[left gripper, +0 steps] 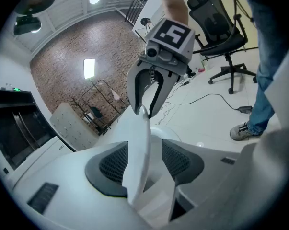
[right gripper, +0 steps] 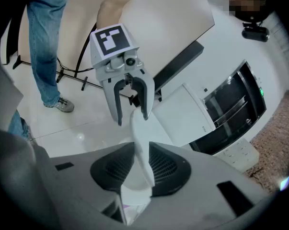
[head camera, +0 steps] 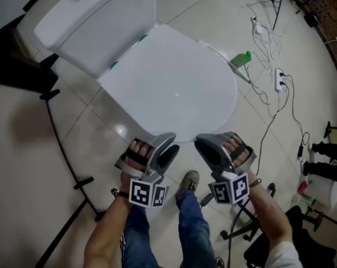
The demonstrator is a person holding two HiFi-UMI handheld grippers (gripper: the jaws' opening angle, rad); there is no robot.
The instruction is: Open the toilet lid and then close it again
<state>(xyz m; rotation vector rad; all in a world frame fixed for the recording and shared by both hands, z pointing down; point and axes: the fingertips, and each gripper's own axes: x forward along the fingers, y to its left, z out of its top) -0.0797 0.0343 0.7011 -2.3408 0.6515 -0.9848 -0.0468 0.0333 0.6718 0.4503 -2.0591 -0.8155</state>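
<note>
Our right gripper clamps its jaws on the front rim of the toilet lid, which lies down before the tank; our left gripper straddles that rim beside it, jaws released.

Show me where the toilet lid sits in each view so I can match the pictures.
Head view: the toilet lid fills the centre, its front edge toward the bottom of the frame.
Left gripper view: it shows edge-on as a white strip, rising from bottom centre to mid-frame.
Right gripper view: again an edge-on white strip, from centre down to the bottom.
Shared landmark: the person's shoe on the floor.
</note>
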